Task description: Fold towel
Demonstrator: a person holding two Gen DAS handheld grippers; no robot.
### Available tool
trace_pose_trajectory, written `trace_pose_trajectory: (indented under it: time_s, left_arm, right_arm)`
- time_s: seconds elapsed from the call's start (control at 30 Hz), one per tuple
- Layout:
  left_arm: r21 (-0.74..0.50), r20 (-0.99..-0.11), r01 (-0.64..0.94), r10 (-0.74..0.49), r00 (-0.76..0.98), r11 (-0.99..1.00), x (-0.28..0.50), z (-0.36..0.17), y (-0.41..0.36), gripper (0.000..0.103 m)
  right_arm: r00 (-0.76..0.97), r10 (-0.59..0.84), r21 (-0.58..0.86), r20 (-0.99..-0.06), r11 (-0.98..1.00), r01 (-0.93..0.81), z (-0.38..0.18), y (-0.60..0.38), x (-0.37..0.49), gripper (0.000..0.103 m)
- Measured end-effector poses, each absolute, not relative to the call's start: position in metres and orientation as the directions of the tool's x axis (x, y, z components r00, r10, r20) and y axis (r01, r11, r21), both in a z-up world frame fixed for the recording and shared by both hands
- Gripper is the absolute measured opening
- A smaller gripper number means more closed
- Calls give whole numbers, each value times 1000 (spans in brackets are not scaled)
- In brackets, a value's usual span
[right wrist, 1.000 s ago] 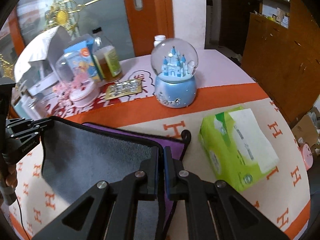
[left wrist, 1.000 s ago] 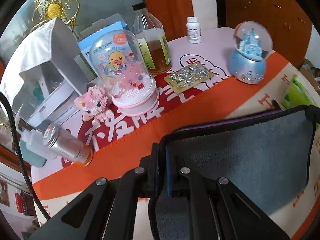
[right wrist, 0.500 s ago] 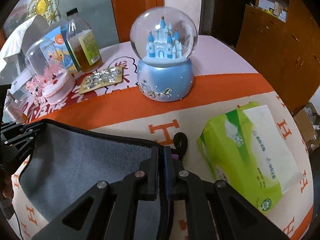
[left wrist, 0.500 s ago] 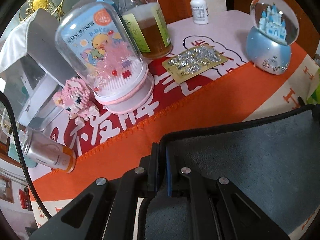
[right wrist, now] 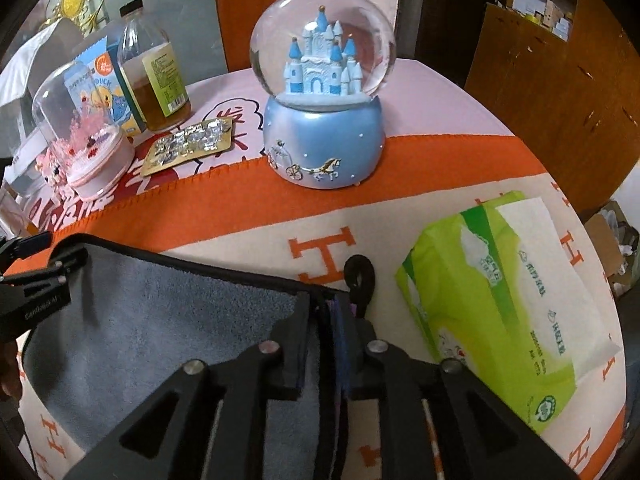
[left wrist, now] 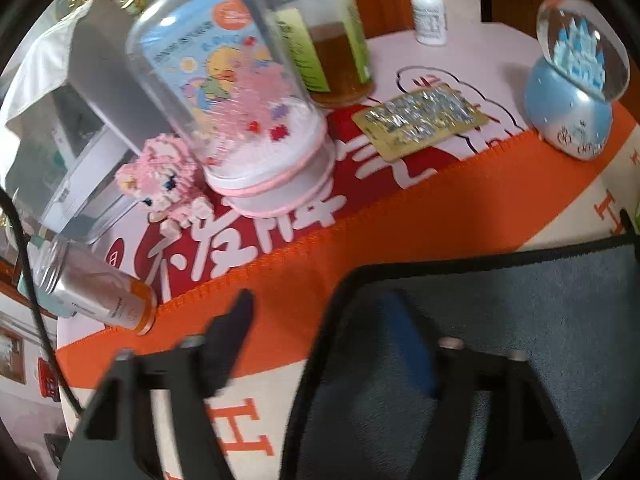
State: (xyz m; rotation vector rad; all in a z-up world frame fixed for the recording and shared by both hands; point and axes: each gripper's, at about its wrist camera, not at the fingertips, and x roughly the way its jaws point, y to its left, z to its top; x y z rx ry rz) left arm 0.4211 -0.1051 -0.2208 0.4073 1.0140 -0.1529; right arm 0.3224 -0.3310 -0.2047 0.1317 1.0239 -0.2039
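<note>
The grey towel [right wrist: 160,320] with a black hem lies folded over on the orange and cream tablecloth [right wrist: 420,160]; it also shows in the left wrist view [left wrist: 540,320]. My left gripper [left wrist: 320,320] is open, its fingers spread on either side of the towel's far left corner, and it appears at the left edge of the right wrist view [right wrist: 36,264]. My right gripper [right wrist: 326,312] is shut on the towel's far right corner, next to the black hanging loop [right wrist: 360,276].
A blue castle snow globe [right wrist: 324,92] stands behind the towel. A green tissue pack [right wrist: 504,296] lies at the right. A pink-based dome [left wrist: 248,104], a pink block figure [left wrist: 164,176], an amber bottle [left wrist: 332,40], a blister pack [left wrist: 420,116], a lying vial [left wrist: 96,296] crowd the left.
My left gripper has opened and let go of the towel's corner. Both grippers moved forward toward the back of the table, laying the towel's edge down.
</note>
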Motion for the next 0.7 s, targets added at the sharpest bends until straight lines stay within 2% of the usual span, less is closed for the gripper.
trace_pose_trajectory:
  time_s: [0.07,0.13,0.6,0.7]
  left_arm:
    - [232,-853,306,42,520,923,421,-217,-99,76]
    - [198,-868,303,23,497,932,420,-214,-93,76]
    - [127,-887,235,4,463,964,383,-192,-65,76]
    - [85,-889,203,-18,457,975,368,-179,-53,81]
  right_arm:
    - [521,-104,23,-847,973,230,-199,-331,319,32]
    - [534,-100,30,-839,973,229,-194,-331,318,36]
    - [573,-59,50,-817,984,172,-166,-306,298,37]
    - [585,-41,64,-810,985,157,-156,-300,287,37]
